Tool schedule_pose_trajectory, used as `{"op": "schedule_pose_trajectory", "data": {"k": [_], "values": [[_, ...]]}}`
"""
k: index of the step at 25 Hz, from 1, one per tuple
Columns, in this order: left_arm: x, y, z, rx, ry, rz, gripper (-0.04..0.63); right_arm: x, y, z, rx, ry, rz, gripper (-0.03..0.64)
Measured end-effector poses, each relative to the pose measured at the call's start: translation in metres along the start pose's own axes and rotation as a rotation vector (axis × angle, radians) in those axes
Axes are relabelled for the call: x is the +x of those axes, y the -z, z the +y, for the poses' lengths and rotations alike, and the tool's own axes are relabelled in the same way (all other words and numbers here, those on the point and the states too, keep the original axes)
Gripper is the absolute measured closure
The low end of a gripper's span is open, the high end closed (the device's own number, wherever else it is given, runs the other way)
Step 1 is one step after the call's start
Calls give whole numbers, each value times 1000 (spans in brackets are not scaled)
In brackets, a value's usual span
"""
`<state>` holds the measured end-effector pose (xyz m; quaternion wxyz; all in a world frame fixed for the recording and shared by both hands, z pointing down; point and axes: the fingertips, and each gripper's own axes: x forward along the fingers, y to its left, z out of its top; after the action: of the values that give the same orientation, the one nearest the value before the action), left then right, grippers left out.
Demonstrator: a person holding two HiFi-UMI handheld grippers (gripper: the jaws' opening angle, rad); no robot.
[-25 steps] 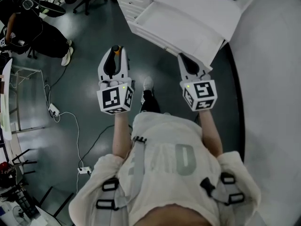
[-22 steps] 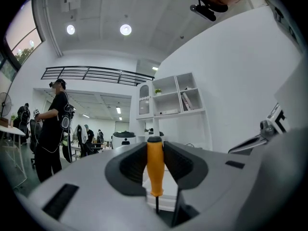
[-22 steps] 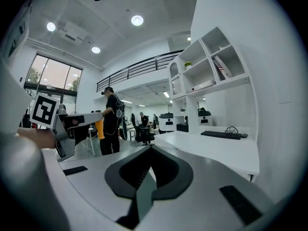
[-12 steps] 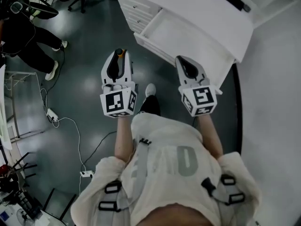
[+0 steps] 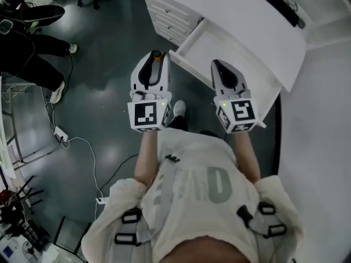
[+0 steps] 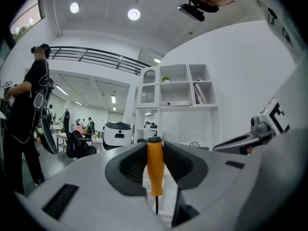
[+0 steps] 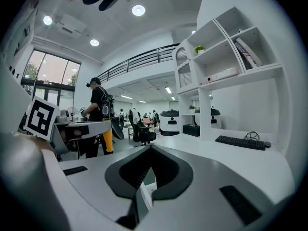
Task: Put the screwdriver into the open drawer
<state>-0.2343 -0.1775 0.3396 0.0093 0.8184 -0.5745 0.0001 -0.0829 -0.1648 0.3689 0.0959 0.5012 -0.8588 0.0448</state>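
Head view, one orange screwdriver (image 5: 157,55), one open drawer (image 5: 222,37), two claws of mine, left claw (image 5: 153,63) clenched on the upright screwdriver handle, shaft down, just outside the drawer's front corner, right claw (image 5: 218,67) closed, empty, over the drawer front.

Pretty clearly a big open-plan office or lab space. Rolling office chairs (image 7: 143,131) can be seen in the back, a mezzanine railing (image 7: 139,61) is run overhead, a keyboard (image 7: 239,142) is parked on a white desk (image 5: 258,21) below built-in shelves (image 7: 231,52), and cables (image 5: 77,139) are strewn over the dark polished floor (image 5: 104,59).
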Motion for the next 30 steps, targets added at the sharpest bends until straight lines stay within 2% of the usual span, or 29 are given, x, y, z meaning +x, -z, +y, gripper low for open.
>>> {"op": "schedule_pose_trajectory", "data": {"k": [3, 7, 10, 14, 17, 22, 30], "values": [[12, -5, 6, 40, 23, -14, 486, 12, 5, -3, 39, 29, 16, 612], [22, -12, 11, -12, 25, -30, 486, 25, 0, -3, 43, 14, 13, 612], [29, -13, 5, -6, 37, -43, 486, 24, -6, -13, 21, 1, -10, 612], [33, -19, -4, -4, 2, -69, 486, 18, -3, -31, 43, 13, -22, 612], [37, -18, -12, -8, -12, -44, 486, 15, -5, -44, 73, 14, -23, 612], [39, -17, -19, 42, -17, -32, 486, 16, -10, -56, 38, -8, -31, 612], [46, -20, -28, 44, -20, -53, 486, 21, -14, -67, 44, -14, -43, 612]]}}
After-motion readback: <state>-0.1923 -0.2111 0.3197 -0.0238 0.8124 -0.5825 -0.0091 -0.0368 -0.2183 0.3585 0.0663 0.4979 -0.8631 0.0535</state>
